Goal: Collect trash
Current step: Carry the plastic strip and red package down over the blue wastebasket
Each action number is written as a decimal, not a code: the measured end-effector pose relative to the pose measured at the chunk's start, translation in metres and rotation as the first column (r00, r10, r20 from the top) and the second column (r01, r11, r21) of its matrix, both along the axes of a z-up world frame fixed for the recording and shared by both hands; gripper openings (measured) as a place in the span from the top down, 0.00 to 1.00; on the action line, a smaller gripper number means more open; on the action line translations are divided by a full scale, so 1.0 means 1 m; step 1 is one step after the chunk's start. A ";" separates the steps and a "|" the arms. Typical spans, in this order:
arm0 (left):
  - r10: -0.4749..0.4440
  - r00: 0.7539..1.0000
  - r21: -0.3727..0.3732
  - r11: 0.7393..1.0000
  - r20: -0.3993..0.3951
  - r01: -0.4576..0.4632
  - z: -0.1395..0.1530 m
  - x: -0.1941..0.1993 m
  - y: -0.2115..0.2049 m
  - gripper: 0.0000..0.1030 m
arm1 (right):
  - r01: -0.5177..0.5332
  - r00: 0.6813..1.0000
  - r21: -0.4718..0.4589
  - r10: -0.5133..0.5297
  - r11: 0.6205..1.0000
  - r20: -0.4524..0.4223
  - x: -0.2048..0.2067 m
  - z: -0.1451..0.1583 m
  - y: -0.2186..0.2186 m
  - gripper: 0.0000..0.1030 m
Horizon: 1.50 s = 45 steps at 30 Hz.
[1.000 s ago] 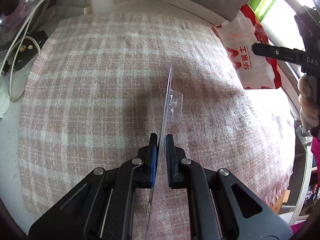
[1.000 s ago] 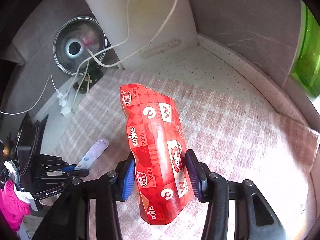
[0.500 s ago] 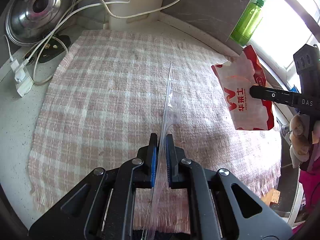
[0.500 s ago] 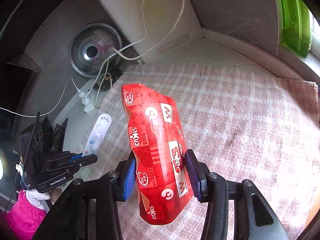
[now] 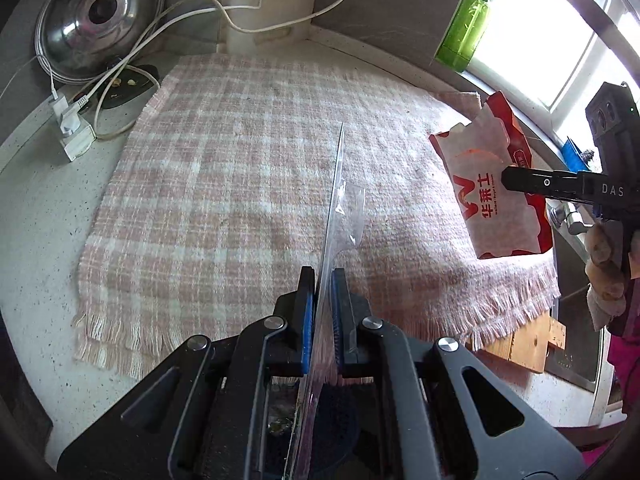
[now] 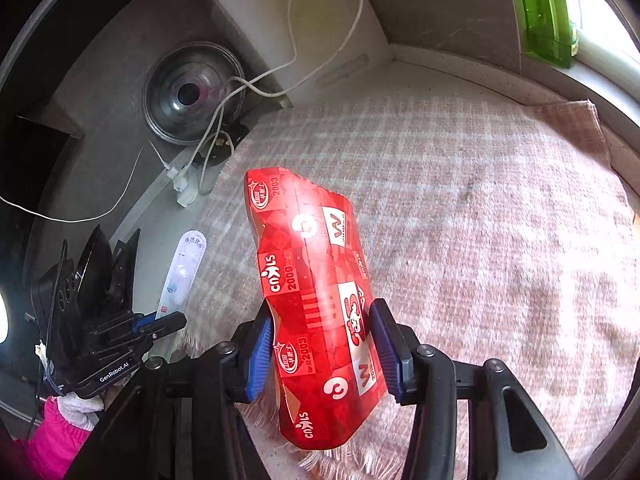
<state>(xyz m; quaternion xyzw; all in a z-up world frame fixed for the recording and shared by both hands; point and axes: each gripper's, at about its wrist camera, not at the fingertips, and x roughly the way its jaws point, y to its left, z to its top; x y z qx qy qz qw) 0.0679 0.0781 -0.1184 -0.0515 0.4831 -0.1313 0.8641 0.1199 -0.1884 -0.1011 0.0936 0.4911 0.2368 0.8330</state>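
Observation:
My left gripper [image 5: 321, 280] is shut on a clear plastic blister pack [image 5: 340, 208], held edge-on above the pink plaid cloth [image 5: 240, 160]. In the right wrist view the same pack [image 6: 182, 272] shows white, sticking out of the left gripper [image 6: 160, 322] at lower left. My right gripper [image 6: 322, 344] is shut on a red paper food bag [image 6: 316, 300], lifted over the cloth's [image 6: 480, 220] near edge. The bag [image 5: 492, 200] also hangs at the right of the left wrist view, pinched by the right gripper's fingers [image 5: 532, 184].
A metal pot lid [image 5: 98, 12] leans on the back wall. White cables and plugs [image 5: 72, 128] lie on the grey counter [image 5: 40, 220] left of the cloth. A green soap bottle [image 5: 466, 24] stands on the window sill. A wooden board [image 5: 524, 340] lies under the cloth's right fringe.
Both grippers have pulled back and up from the cloth with their trash held. More of the counter, lid and bottle has come into view.

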 end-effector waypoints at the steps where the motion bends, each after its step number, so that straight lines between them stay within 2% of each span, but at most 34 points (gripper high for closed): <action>1: -0.003 1.000 -0.003 1.000 -0.001 0.003 0.000 -0.006 0.002 0.94 | 0.002 1.000 -0.001 -0.002 1.000 -0.001 -0.006 -0.001 0.003 0.54; 10: -0.039 0.999 -0.006 0.999 -0.017 0.039 -0.008 -0.062 0.020 0.94 | 0.037 0.999 -0.006 -0.037 0.999 -0.010 -0.065 -0.009 0.023 0.54; 15: -0.057 0.997 -0.003 0.998 -0.045 0.057 -0.023 -0.090 0.029 0.94 | 0.054 0.998 -0.005 -0.054 0.999 -0.022 -0.096 -0.016 0.033 0.54; 21: -0.079 0.993 0.005 0.997 -0.091 0.080 -0.051 -0.121 0.038 0.94 | 0.066 0.996 -0.009 -0.066 0.998 -0.054 -0.136 -0.033 0.051 0.54; 32: -0.094 0.982 0.017 0.995 -0.166 0.098 -0.098 -0.157 0.054 0.94 | 0.053 0.992 -0.080 -0.061 0.995 -0.107 -0.195 -0.071 0.085 0.54; 45: -0.081 0.941 0.051 0.993 -0.327 0.103 -0.187 -0.171 0.054 0.94 | 0.042 0.975 -0.170 -0.078 0.985 -0.210 -0.221 -0.151 0.116 0.54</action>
